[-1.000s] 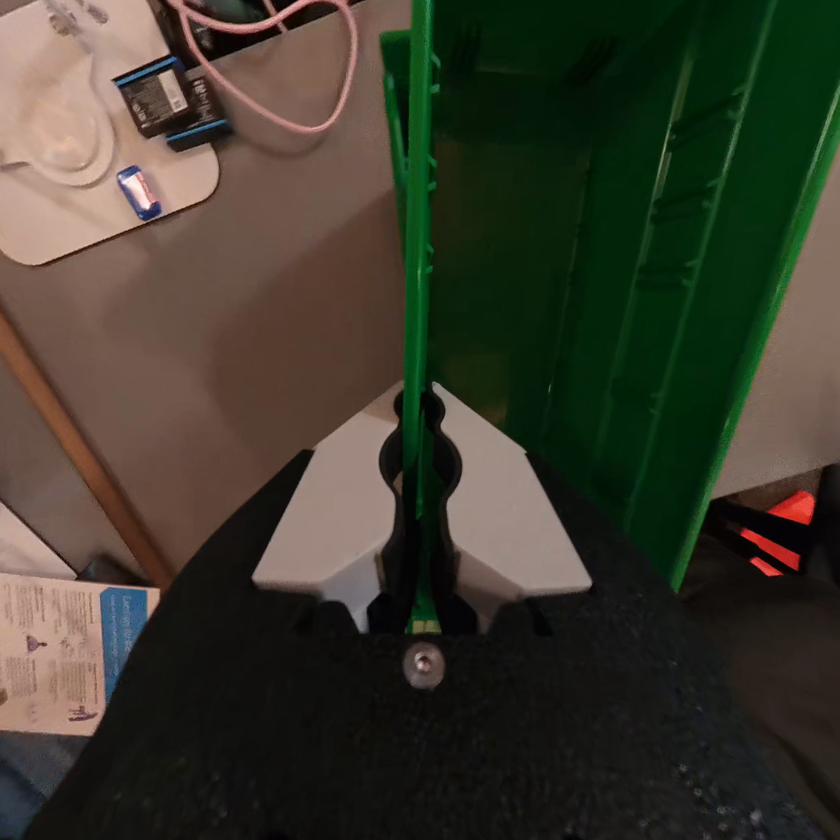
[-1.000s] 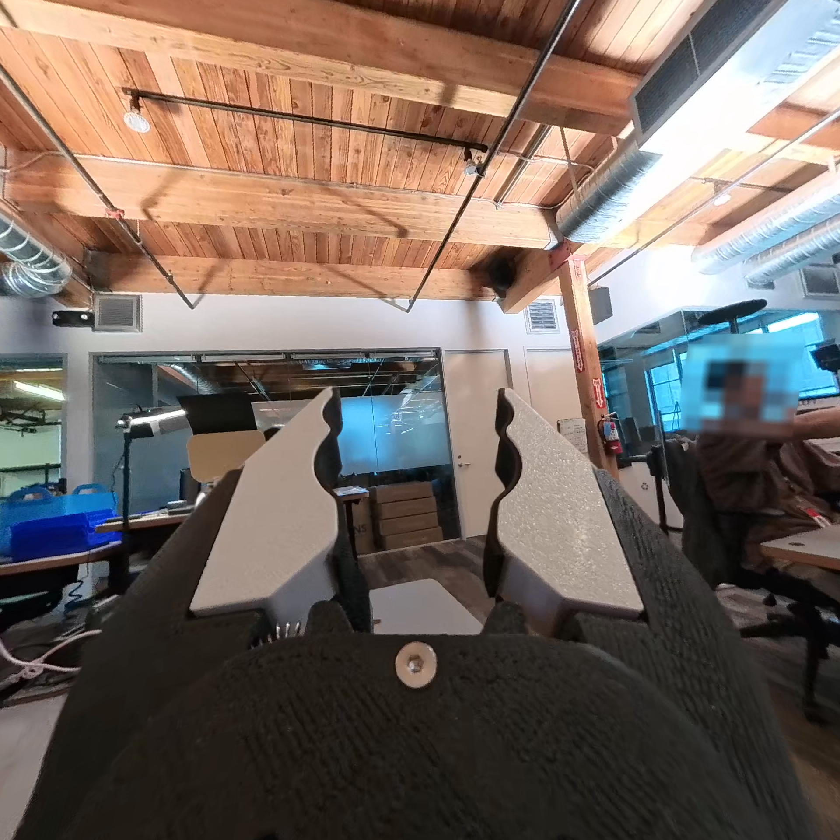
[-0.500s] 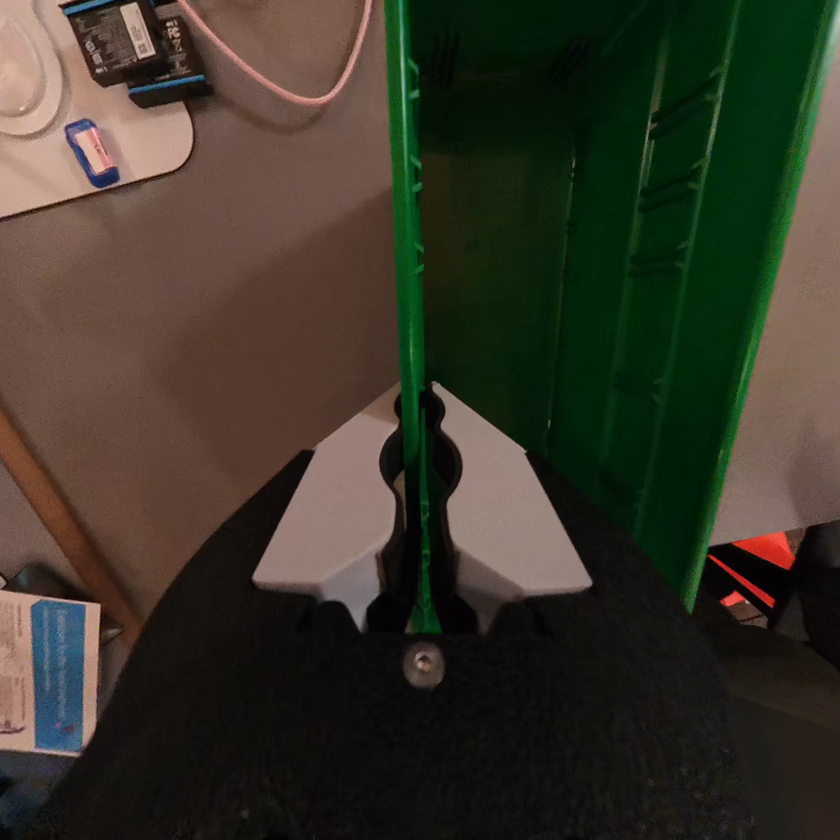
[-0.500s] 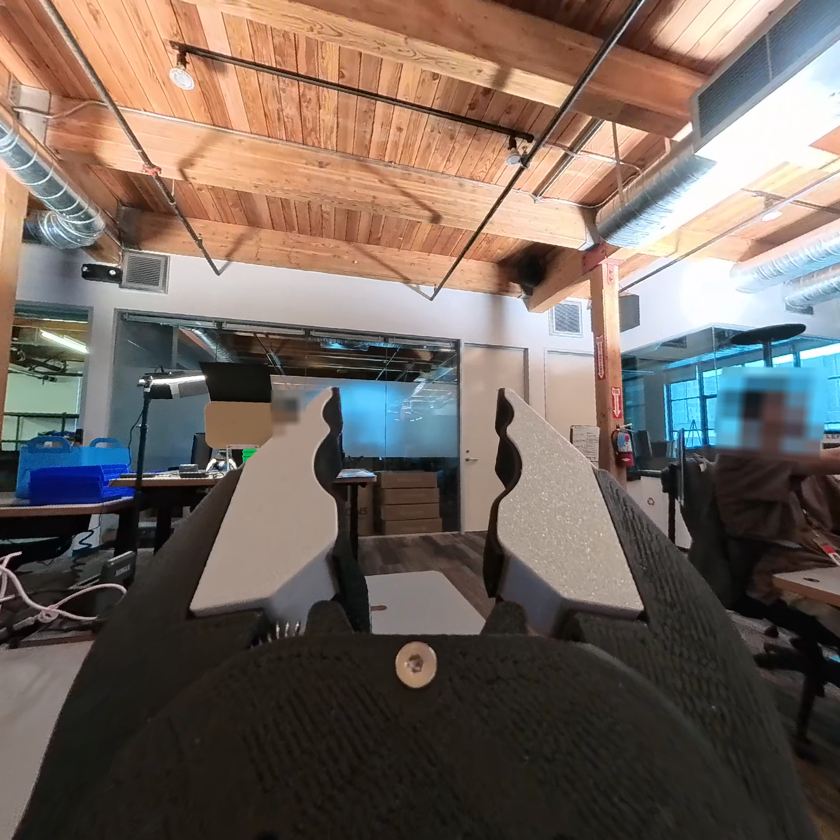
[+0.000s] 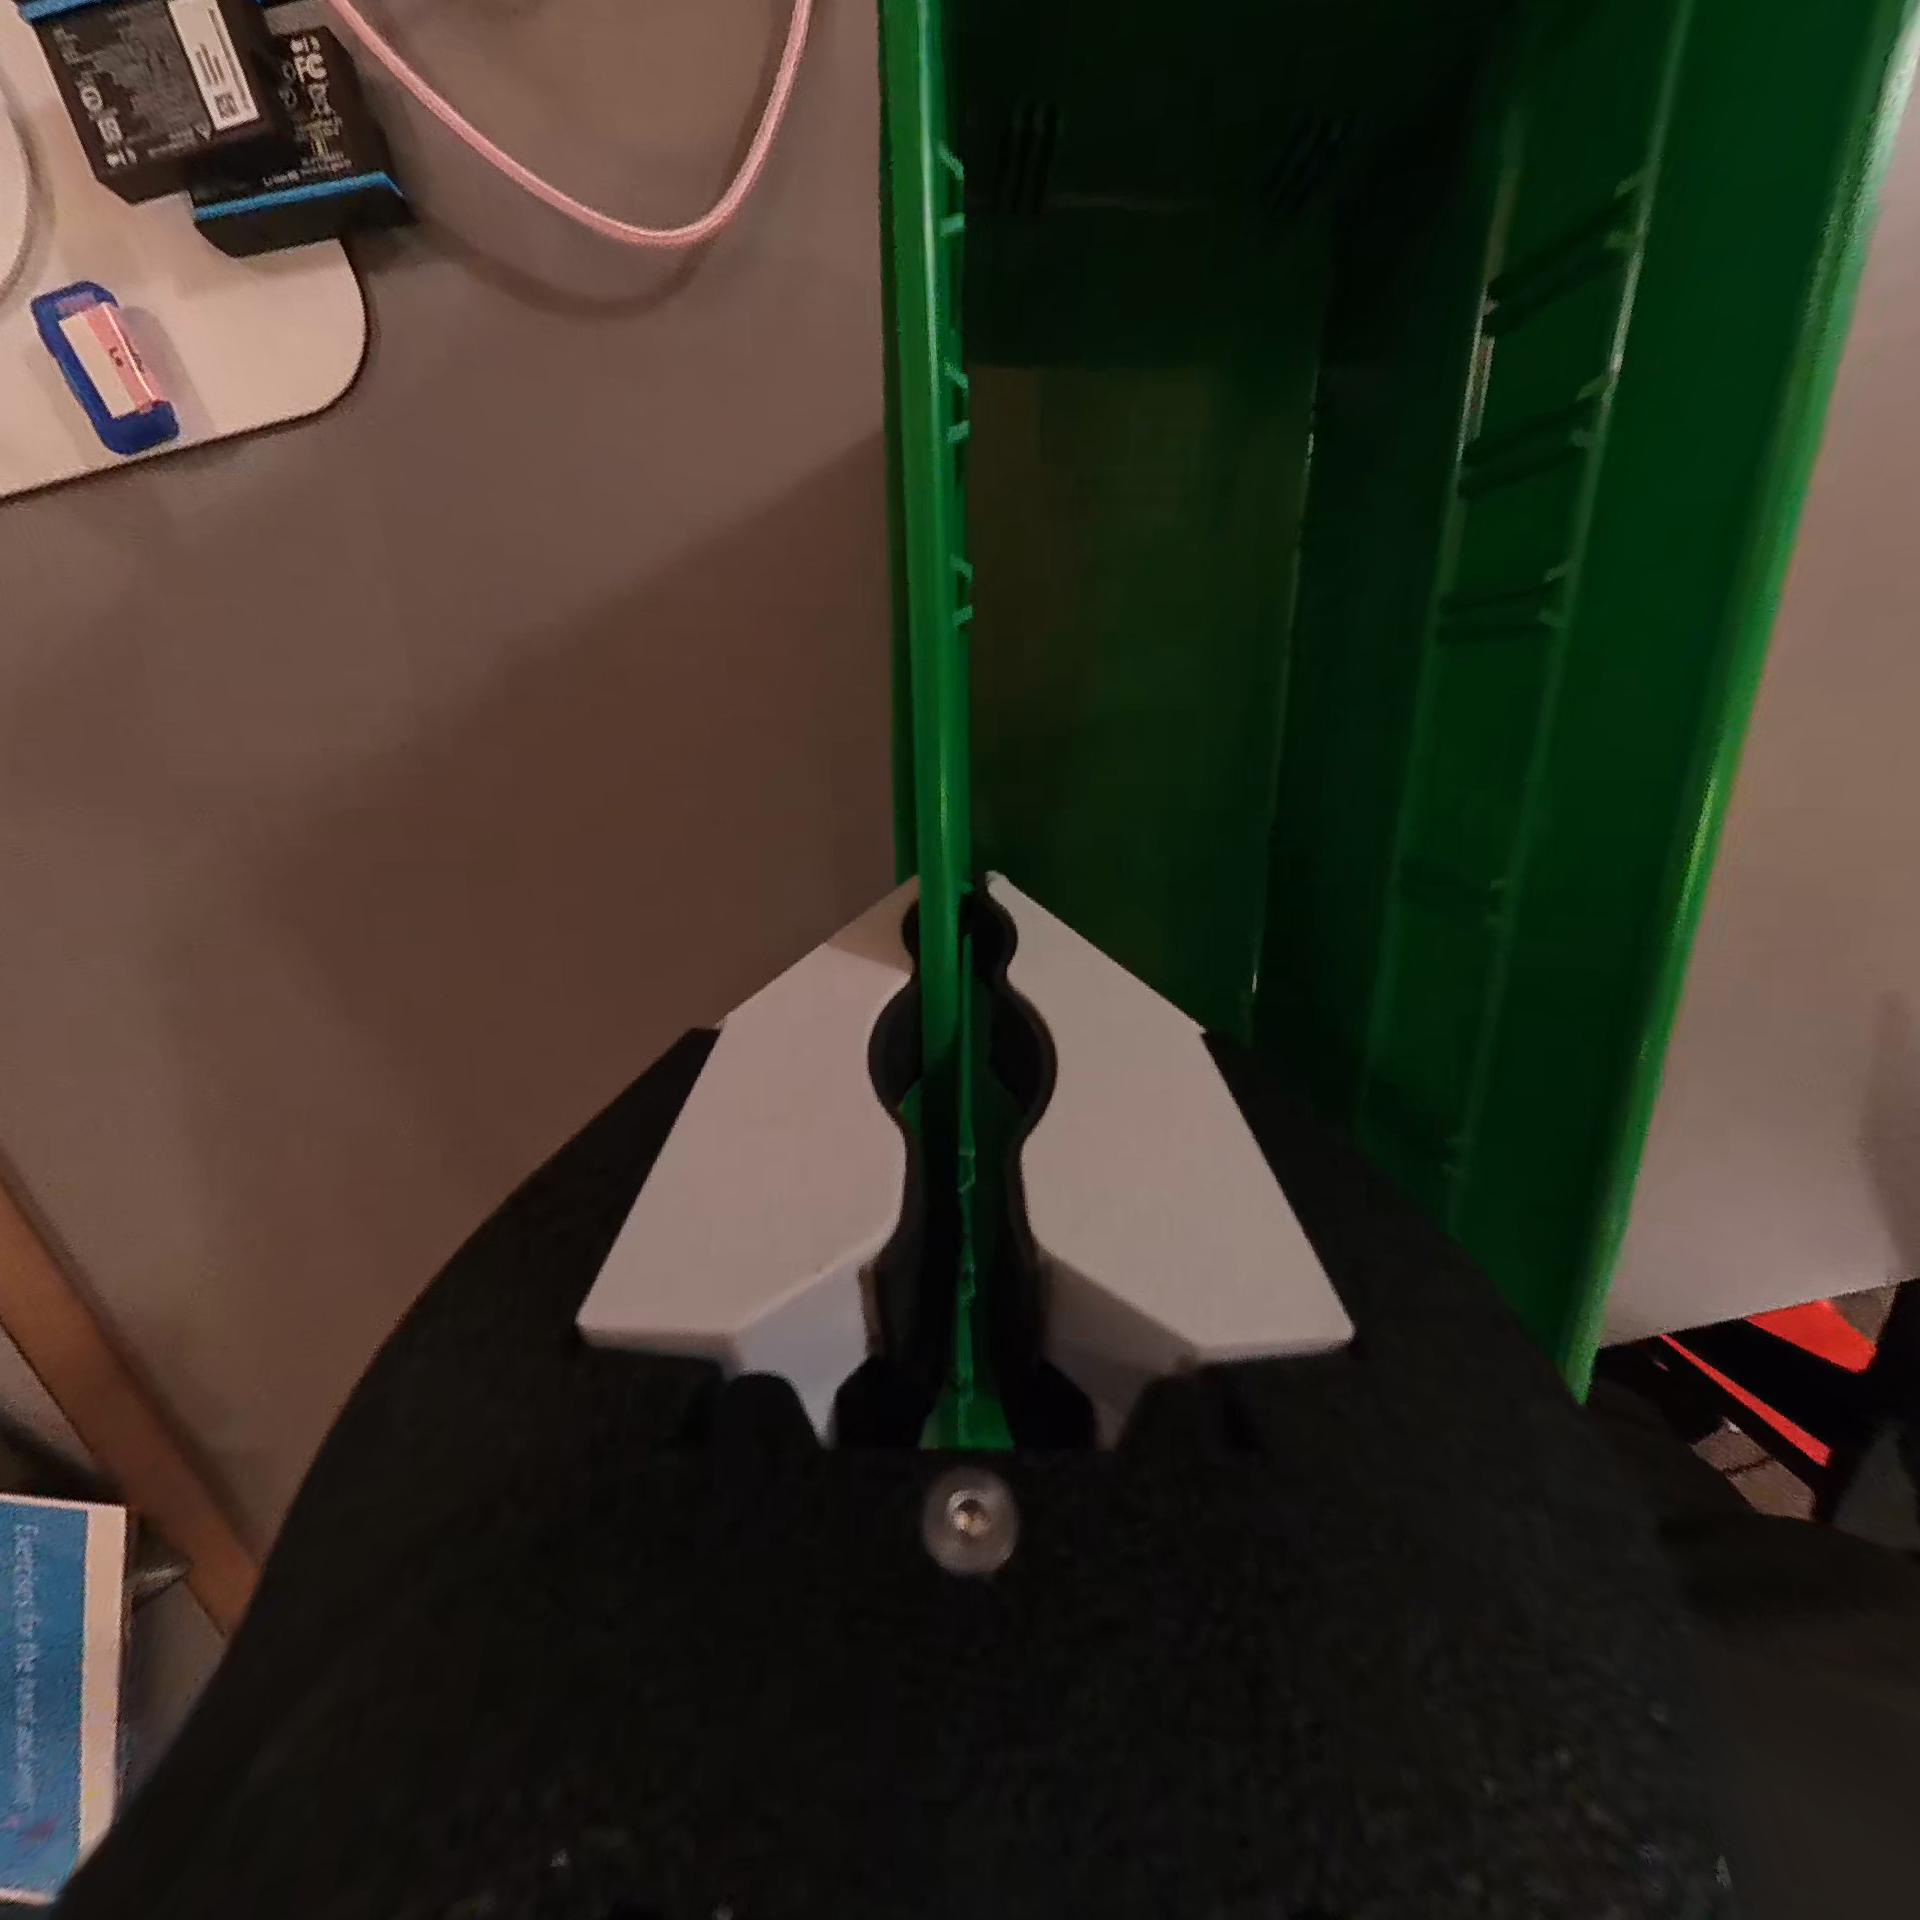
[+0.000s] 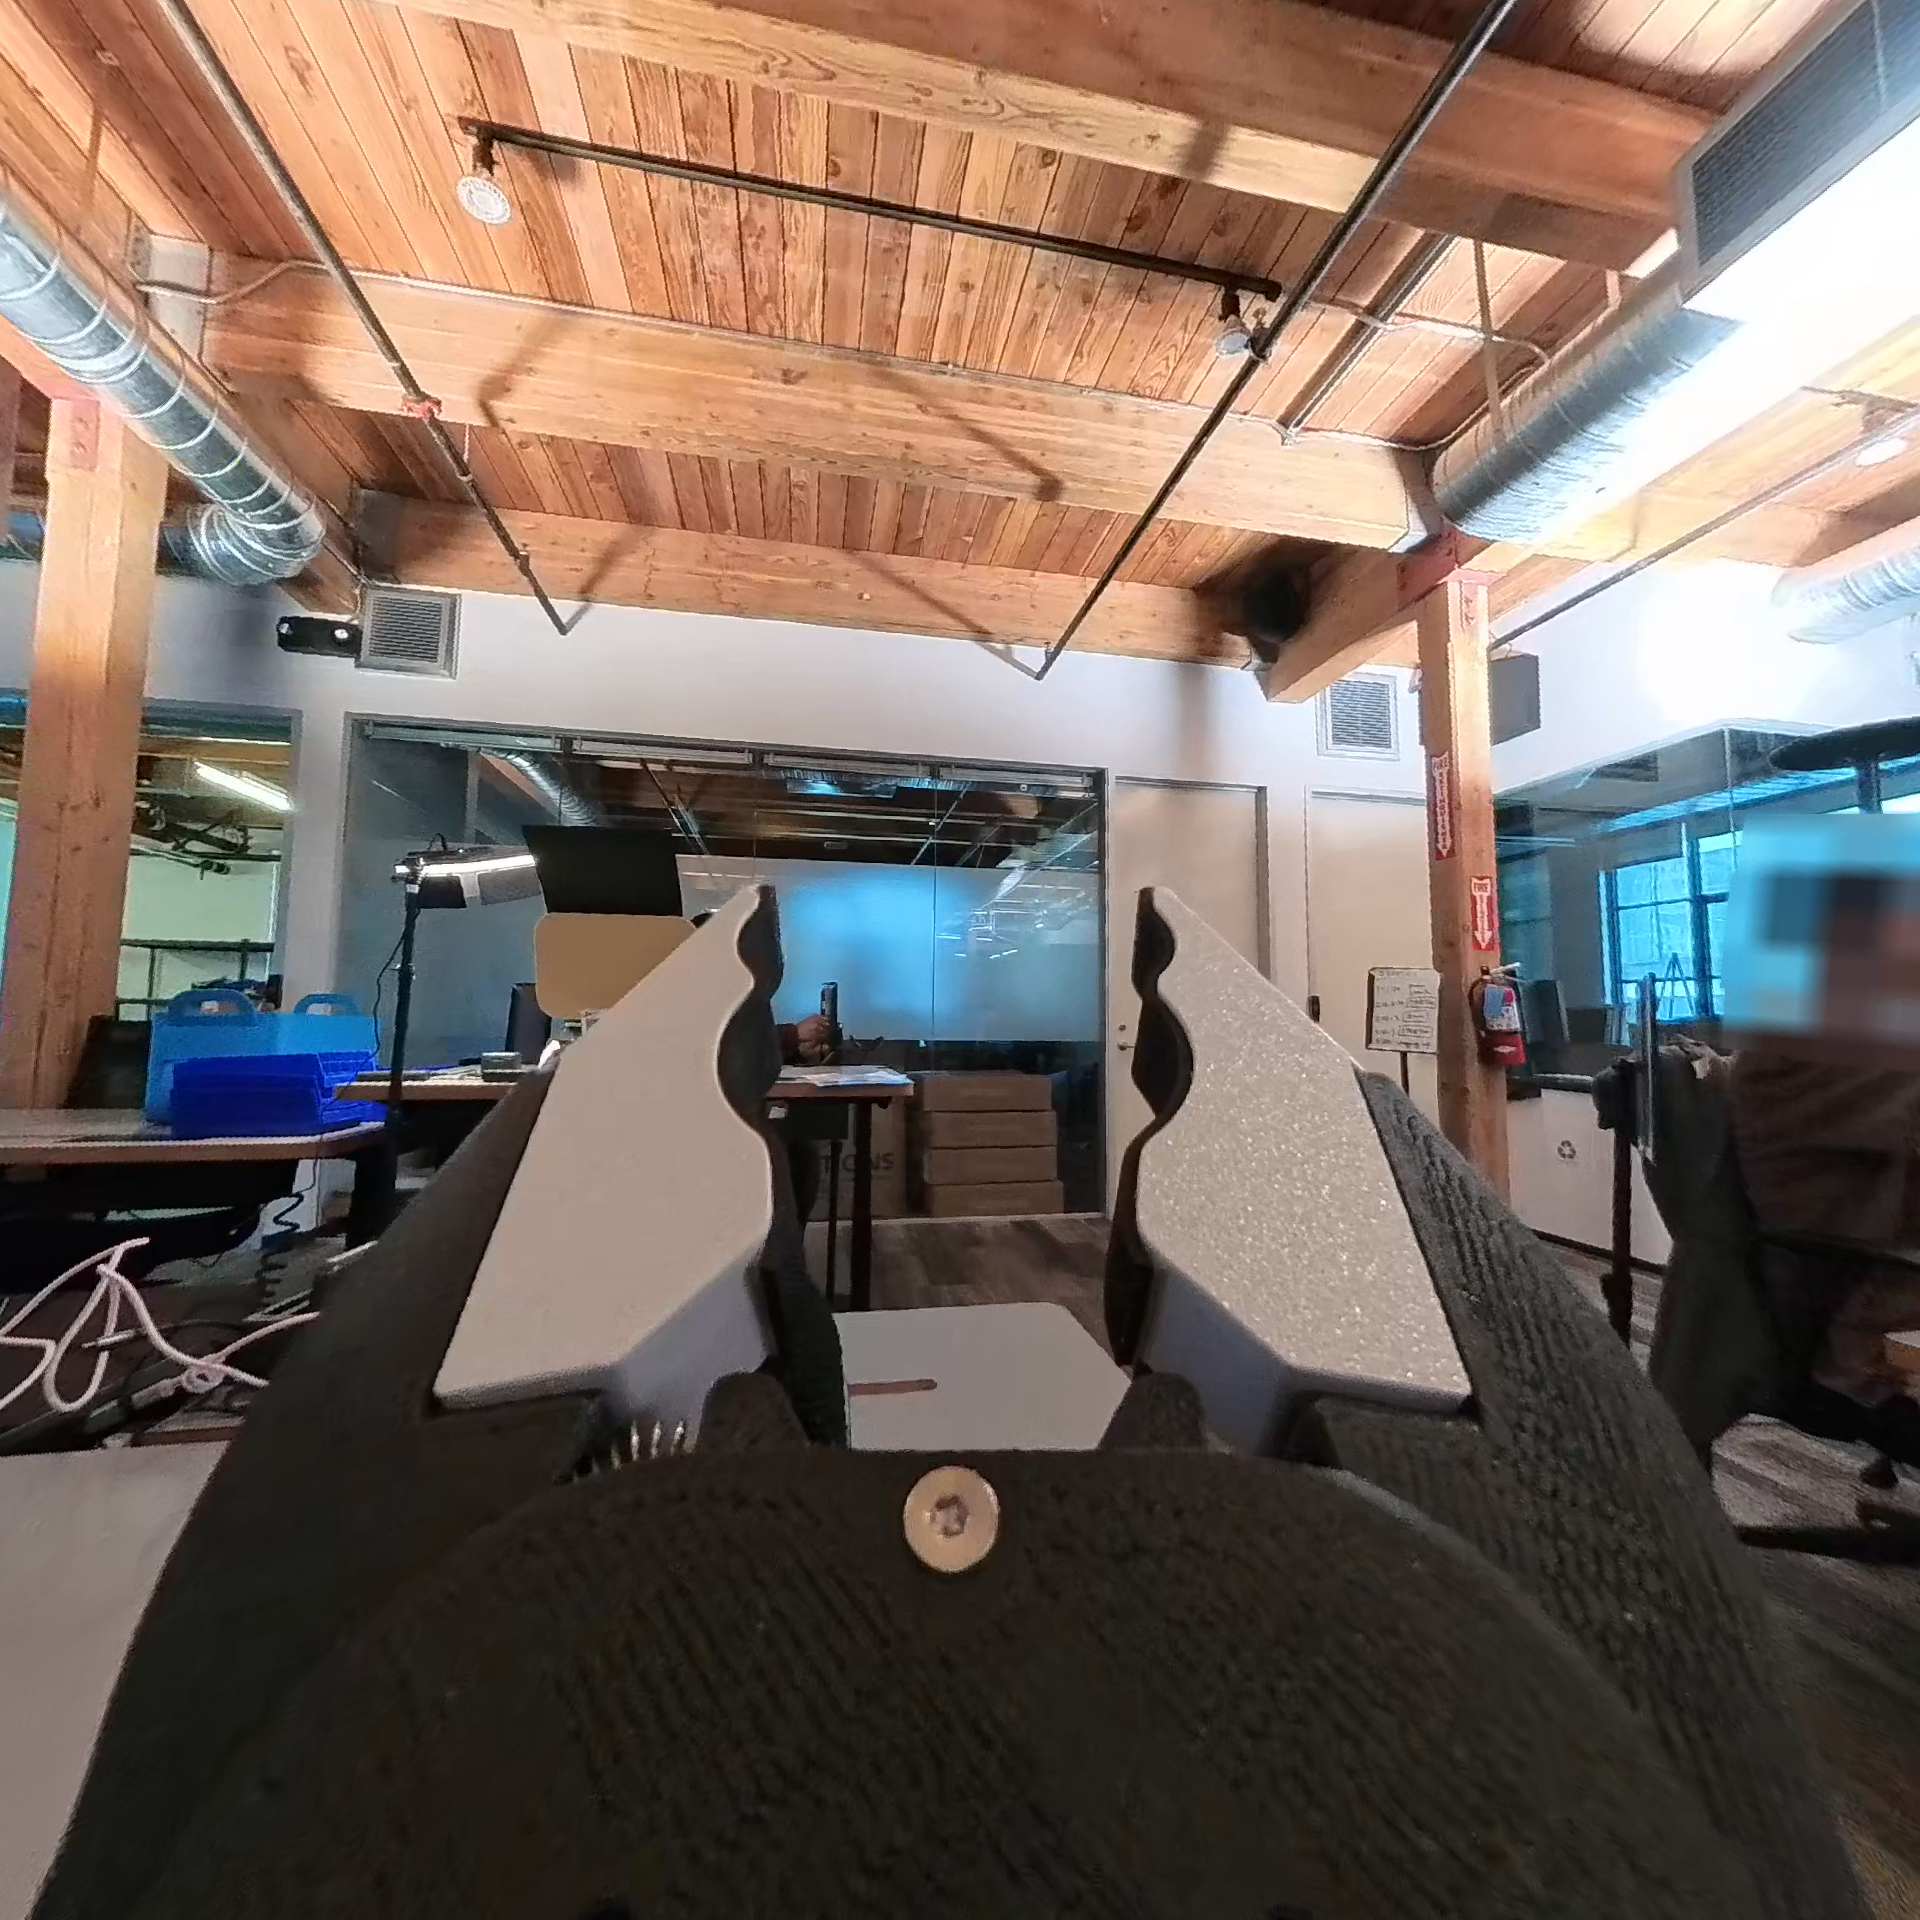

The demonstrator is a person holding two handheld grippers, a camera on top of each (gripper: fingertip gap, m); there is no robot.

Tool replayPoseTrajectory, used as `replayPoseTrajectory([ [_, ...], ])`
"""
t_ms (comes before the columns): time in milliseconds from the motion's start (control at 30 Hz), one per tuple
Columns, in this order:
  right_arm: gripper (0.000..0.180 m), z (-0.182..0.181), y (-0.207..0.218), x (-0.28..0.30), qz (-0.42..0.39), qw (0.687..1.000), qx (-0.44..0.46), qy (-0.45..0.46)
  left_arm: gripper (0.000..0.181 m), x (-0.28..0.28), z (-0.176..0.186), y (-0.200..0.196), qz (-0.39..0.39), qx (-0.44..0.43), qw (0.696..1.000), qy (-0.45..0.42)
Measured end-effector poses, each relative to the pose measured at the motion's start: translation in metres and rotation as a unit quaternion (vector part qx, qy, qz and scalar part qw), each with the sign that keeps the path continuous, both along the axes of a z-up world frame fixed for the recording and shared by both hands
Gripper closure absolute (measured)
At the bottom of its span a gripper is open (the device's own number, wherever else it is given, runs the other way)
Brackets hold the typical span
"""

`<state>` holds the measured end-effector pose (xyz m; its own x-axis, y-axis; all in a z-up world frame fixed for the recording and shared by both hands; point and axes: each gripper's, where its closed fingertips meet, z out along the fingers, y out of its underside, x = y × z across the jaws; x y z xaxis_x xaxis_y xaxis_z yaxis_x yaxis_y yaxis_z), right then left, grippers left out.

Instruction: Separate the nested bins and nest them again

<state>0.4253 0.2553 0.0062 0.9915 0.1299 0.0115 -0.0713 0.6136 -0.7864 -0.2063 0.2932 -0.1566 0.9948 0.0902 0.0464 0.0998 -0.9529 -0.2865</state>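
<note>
In the left wrist view my left gripper (image 5: 951,894) is shut on the left side wall of a green plastic bin (image 5: 1143,623). I look down into the bin's open inside, with ribbed walls on the right (image 5: 1507,623). The bin is over a grey table (image 5: 468,675); whether it rests on it I cannot tell. I see only one green bin. In the right wrist view my right gripper (image 6: 954,914) is open and empty, held up and pointing across the room, away from the bin.
On the table's far left lie a white board (image 5: 208,395) with black battery packs (image 5: 208,114), a blue item (image 5: 99,364) and a pink cable (image 5: 623,197). A leaflet (image 5: 52,1714) lies lower left. A seated person (image 6: 1818,1195) is at the right.
The left gripper with the bin has shifted, so the table items slid up and left in view. The right gripper has tilted downward, bringing more of the room and desks into view.
</note>
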Motion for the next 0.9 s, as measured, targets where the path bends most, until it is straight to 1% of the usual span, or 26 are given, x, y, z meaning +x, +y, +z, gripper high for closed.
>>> replayPoseTrajectory([
  [100, 0.112, -0.001, 0.002, -0.005, 0.001, 1.000, -0.004, -0.007, 0.177, 0.001, 0.000, -0.001, -0.010, 0.018, 1.000, 0.006],
  [133, 0.112, -0.001, 0.003, -0.006, 0.001, 1.000, -0.005, -0.009, 0.169, 0.005, 0.001, -0.001, -0.016, 0.023, 1.000, -0.006],
  [167, 0.112, -0.001, 0.003, -0.008, 0.002, 1.000, -0.005, -0.011, 0.156, 0.012, 0.003, -0.001, -0.017, 0.030, 0.999, -0.033],
  [233, 0.112, -0.001, 0.002, -0.010, 0.002, 1.000, -0.005, -0.013, 0.119, 0.030, 0.013, 0.001, -0.019, 0.052, 0.993, -0.104],
  [267, 0.112, -0.001, 0.002, -0.011, 0.003, 1.000, -0.005, -0.014, 0.104, 0.034, 0.021, 0.003, -0.021, 0.071, 0.990, -0.122],
  [300, 0.112, -0.001, 0.002, -0.012, 0.003, 1.000, -0.005, -0.016, 0.096, 0.036, 0.028, 0.005, -0.027, 0.092, 0.987, -0.131],
  [433, 0.112, 0.000, 0.001, -0.013, 0.000, 1.000, -0.003, -0.019, 0.084, 0.042, 0.040, -0.009, -0.063, 0.127, 0.979, -0.145],
  [533, 0.112, 0.000, 0.001, -0.012, 0.001, 1.000, -0.003, -0.018, 0.082, 0.044, 0.053, -0.027, -0.086, 0.180, 0.969, -0.146],
  [600, 0.112, 0.000, 0.001, -0.012, 0.000, 1.000, -0.002, -0.018, 0.082, 0.043, 0.068, -0.042, -0.092, 0.246, 0.953, -0.153],
  [667, 0.112, 0.000, 0.001, -0.012, 0.000, 1.000, -0.003, -0.018, 0.080, 0.041, 0.084, -0.059, -0.089, 0.334, 0.923, -0.170],
  [733, 0.112, 0.000, 0.002, -0.015, 0.005, 1.000, -0.003, -0.018, 0.074, 0.032, 0.089, -0.078, -0.068, 0.414, 0.890, -0.181],
  [833, 0.112, 0.000, 0.002, -0.026, 0.012, 1.000, -0.003, -0.028, 0.064, 0.017, 0.066, -0.101, -0.029, 0.478, 0.854, -0.203],
  [900, 0.112, 0.000, 0.002, -0.035, 0.012, 0.999, -0.005, -0.044, 0.058, 0.016, 0.049, -0.111, -0.019, 0.517, 0.823, -0.236],
])
